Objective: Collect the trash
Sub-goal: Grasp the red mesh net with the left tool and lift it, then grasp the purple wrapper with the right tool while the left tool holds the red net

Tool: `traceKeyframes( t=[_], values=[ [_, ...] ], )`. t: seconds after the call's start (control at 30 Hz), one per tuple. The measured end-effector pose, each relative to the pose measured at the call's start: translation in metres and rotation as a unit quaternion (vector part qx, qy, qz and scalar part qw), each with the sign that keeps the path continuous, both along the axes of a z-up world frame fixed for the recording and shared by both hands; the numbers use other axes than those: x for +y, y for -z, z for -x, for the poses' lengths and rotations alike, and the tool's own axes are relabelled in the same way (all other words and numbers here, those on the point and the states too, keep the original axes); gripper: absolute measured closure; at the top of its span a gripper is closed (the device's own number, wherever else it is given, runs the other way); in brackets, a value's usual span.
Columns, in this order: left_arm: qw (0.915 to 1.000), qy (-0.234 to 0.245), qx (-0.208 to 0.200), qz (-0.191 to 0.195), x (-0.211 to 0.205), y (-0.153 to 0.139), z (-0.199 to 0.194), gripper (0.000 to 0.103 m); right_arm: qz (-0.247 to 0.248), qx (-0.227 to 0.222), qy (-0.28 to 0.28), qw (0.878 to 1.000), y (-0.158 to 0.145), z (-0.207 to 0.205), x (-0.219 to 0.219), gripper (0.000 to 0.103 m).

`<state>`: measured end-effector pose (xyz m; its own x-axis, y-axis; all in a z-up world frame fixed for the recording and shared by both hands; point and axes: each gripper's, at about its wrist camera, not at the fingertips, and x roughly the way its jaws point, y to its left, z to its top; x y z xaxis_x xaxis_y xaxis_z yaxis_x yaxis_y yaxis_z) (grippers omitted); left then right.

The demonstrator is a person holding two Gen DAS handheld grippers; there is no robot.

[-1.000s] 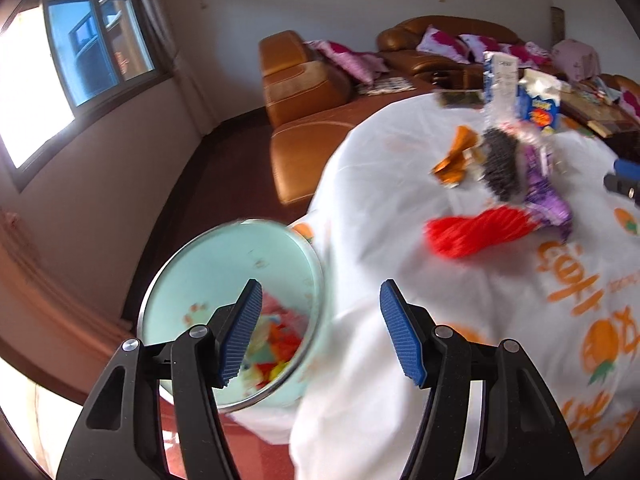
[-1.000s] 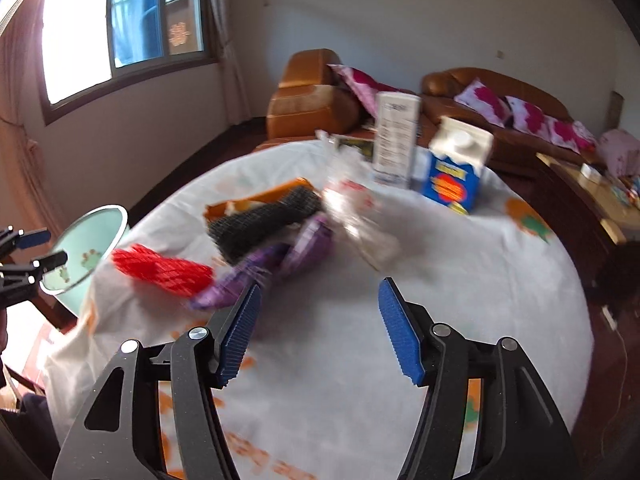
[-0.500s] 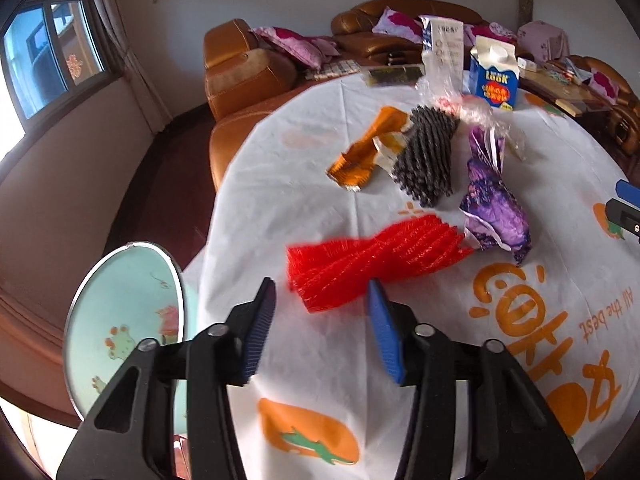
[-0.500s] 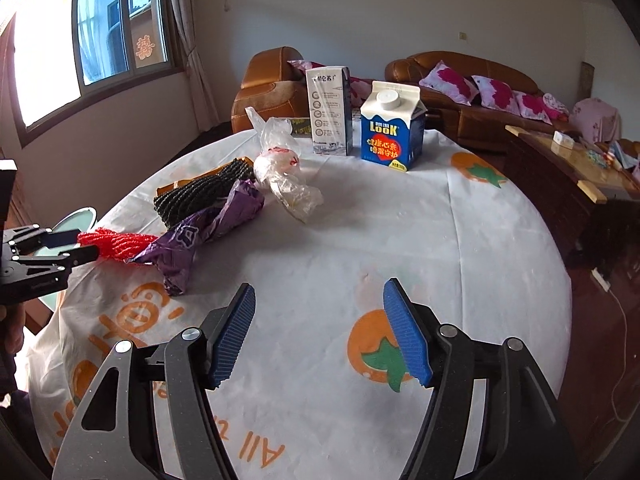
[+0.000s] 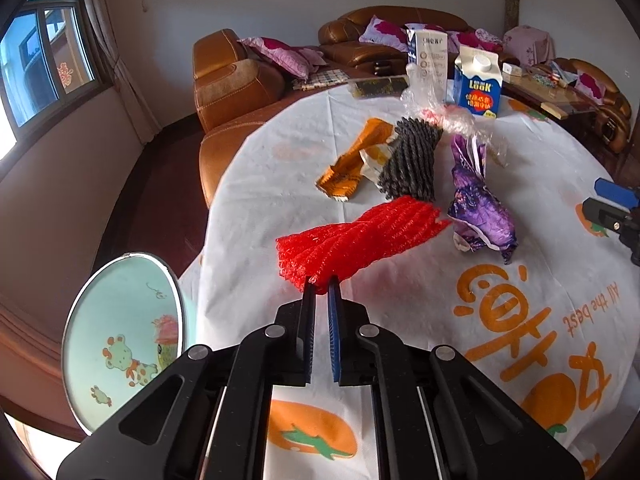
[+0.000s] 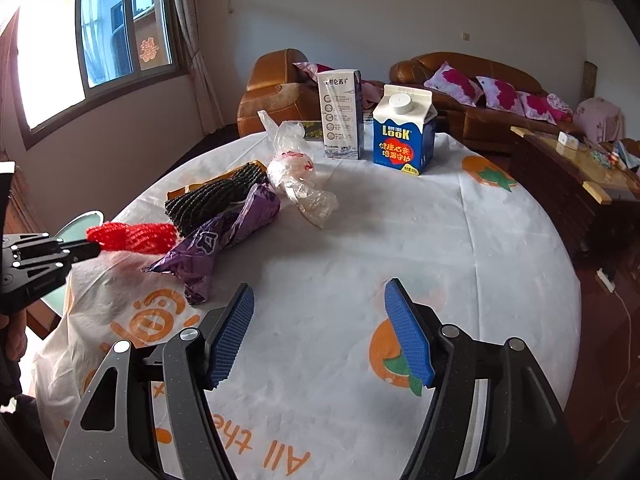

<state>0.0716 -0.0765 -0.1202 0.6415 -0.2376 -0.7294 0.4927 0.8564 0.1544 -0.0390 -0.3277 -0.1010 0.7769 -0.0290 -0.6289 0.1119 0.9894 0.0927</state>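
Observation:
A red foam net [image 5: 360, 236] lies on the white tablecloth [image 5: 440, 340]. My left gripper [image 5: 321, 284] is shut on its near end; it also shows in the right wrist view [image 6: 94, 250] holding the red net [image 6: 134, 236]. A purple wrapper [image 5: 478, 208], a black foam net [image 5: 412, 160], an orange wrapper [image 5: 352, 164] and a clear plastic bag [image 5: 444, 116] lie further back. My right gripper [image 6: 318, 332] is open and empty above the cloth, apart from the purple wrapper [image 6: 216, 244].
A pale green bin [image 5: 120, 340] stands off the table's left edge, below my left gripper. Two cartons, a white one [image 6: 342, 114] and a blue LOOK one [image 6: 404, 130], stand upright at the far side. Brown sofas lie behind the table.
My left gripper swung from over the bin to the table and closed on the red net's near end. My right gripper stayed open and drew back a little.

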Motion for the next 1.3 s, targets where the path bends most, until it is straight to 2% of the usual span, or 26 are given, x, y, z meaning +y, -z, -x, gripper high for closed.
traceKeyframes(
  t=[0.37, 0.77, 0.97, 1.2, 1.3],
  values=[
    [0.9993, -0.025, -0.028, 0.007, 0.033, -0.026, 0.002, 0.097, -0.006, -0.001, 0.008, 1.0, -0.002, -0.003, -0.005, 0.035],
    [0.997, -0.073, -0.027, 0.005, 0.075, -0.024, -0.015, 0.097, 0.001, 0.014, 0.008, 1.0, -0.016, -0.065, -0.012, 0.035],
    [0.9963, -0.082, -0.025, 0.003, 0.091, -0.021, -0.008, 0.097, -0.017, 0.005, -0.032, 0.999, -0.023, -0.067, 0.025, 0.035],
    [0.9956, -0.091, -0.019, 0.0, 0.114, -0.016, 0.002, 0.097, -0.024, 0.036, -0.08, 0.996, -0.003, -0.071, 0.071, 0.037],
    [0.9952, -0.096, -0.017, 0.001, 0.12, -0.016, 0.002, 0.097, -0.025, 0.052, -0.086, 0.995, 0.005, -0.075, 0.077, 0.046]
  ],
)
